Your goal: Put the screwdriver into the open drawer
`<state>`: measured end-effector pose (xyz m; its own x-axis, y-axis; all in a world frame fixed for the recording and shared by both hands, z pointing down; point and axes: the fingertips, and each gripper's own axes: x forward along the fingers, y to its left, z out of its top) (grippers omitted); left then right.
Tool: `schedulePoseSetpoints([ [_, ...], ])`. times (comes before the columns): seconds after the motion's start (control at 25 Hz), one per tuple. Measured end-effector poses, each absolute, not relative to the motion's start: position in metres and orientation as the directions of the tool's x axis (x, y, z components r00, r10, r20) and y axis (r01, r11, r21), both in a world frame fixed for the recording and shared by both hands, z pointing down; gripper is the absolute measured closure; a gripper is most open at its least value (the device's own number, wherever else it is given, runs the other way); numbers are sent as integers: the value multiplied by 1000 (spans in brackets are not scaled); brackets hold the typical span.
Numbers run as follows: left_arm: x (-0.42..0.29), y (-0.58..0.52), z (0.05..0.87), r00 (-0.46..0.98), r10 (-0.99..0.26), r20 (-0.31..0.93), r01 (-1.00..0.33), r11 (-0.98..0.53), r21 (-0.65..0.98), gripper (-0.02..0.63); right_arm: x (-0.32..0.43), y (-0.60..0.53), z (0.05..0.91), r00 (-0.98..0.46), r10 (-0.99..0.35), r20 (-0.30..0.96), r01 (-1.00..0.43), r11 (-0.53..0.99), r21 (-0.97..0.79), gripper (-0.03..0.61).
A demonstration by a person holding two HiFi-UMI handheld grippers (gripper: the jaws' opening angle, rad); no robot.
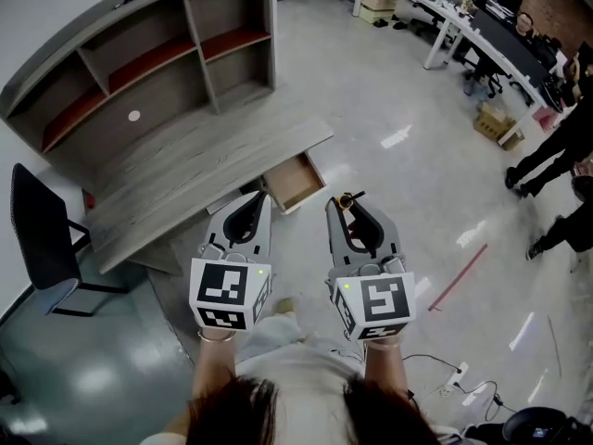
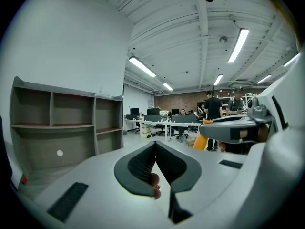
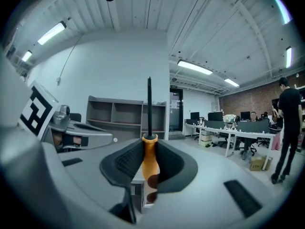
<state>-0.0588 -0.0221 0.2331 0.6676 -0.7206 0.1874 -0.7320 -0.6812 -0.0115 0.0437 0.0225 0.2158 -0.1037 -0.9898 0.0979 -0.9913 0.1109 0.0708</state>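
While right gripper (image 1: 349, 208) clamps, screwdriver (image 3: 150, 163) seemingly points upward.

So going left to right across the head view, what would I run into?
black chair → left gripper → open drawer → right gripper holding the screwdriver → red strip on the floor → people

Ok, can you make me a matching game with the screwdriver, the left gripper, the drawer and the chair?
Things:
1. screwdriver
2. left gripper
3. drawer
4. office chair

States:
A. pulled open at the desk
B. black, on the floor by the desk's left end
C. jaws together, holding nothing
D. clamped in the right gripper

Pairs: 1-D, 2-C, 3-A, 4-B
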Motion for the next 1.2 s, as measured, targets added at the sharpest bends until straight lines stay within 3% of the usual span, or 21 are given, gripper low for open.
schedulePoseSetpoints([
  [0.6, -68, -78, 248, 686, -701, 193, -721, -691, 49, 597, 32, -31, 229, -83, -987, 138, -989, 98, 107, 488],
  [1.2, -61, -132, 278, 571, -783, 248, -818, -570, 81, 597, 56, -98, 267, -190, -960, 206, -969, 216, 115, 488],
])
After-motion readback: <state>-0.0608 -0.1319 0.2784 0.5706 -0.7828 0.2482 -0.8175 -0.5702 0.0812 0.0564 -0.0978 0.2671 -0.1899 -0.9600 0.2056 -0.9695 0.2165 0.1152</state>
